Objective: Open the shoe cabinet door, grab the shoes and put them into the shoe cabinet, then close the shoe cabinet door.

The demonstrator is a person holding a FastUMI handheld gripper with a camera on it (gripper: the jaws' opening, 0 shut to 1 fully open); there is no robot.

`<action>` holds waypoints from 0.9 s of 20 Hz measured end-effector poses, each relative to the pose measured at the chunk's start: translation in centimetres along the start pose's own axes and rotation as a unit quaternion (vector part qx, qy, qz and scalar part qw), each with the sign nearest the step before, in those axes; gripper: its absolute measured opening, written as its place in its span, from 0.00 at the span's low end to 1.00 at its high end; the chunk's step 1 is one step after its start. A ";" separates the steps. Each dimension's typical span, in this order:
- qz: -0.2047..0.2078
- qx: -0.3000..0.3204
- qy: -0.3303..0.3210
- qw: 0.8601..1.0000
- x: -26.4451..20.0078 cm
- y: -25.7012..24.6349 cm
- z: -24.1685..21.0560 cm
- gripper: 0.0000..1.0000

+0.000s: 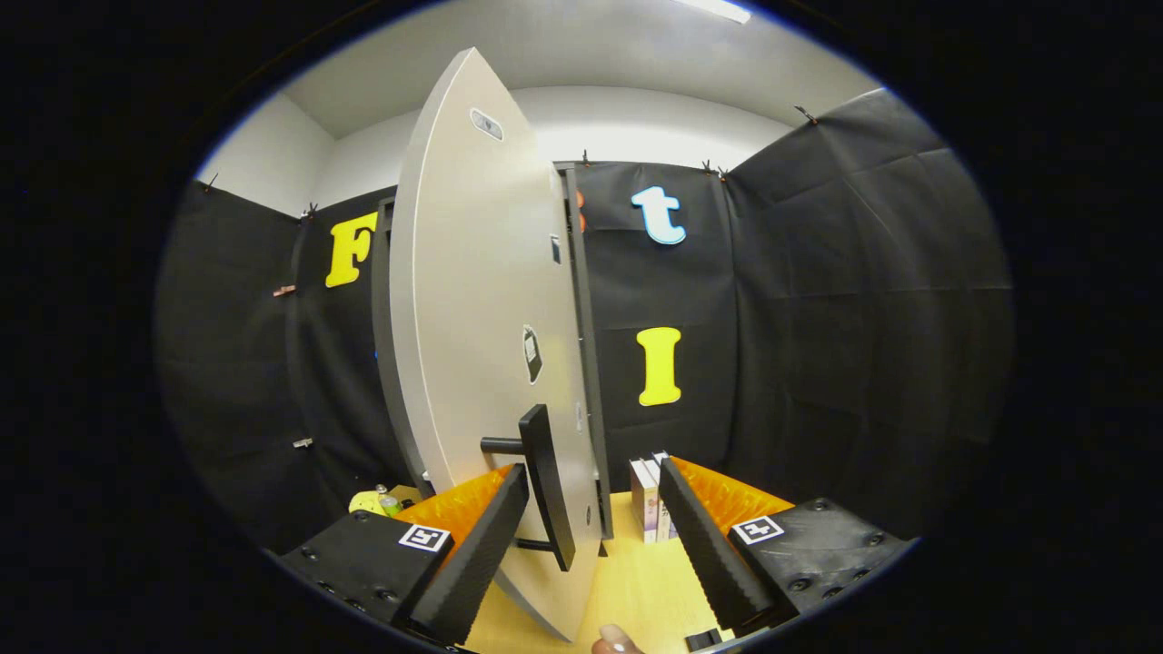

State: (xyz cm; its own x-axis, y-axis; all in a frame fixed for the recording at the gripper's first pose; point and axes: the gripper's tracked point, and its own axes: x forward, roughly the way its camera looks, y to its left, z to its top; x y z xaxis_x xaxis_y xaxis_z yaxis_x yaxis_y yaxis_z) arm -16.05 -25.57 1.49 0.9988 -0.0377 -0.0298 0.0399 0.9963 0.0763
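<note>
Swinging the cabinet door (491,345) looks like the step in hand: the gripper (591,536) is spread wide, the handle (545,486) between its fingers, ungripped. Next, judge the door's swing.

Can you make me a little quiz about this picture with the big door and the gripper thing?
1. True or false: the hand-held gripper is open, with the black handle between its fingers.
2. What stands on the wooden surface just beyond the fingers, beside the cabinet door?
A. A shoe
B. Some upright boxes
C. A cup
3. Fill in: the cabinet door is swung ____, showing its edge to the camera.

Key:
1. True; neither finger presses on the handle.
2. B
3. Open (partly)
</note>
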 end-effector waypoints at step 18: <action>0.059 -0.002 0.010 0.998 9.1 16.8 -3.2 1.00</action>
State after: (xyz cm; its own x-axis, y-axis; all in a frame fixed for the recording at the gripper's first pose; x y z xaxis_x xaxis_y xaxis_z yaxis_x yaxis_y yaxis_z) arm -6.34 -8.97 -0.73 0.9958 0.0822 -0.0415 -0.0789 0.9940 0.0758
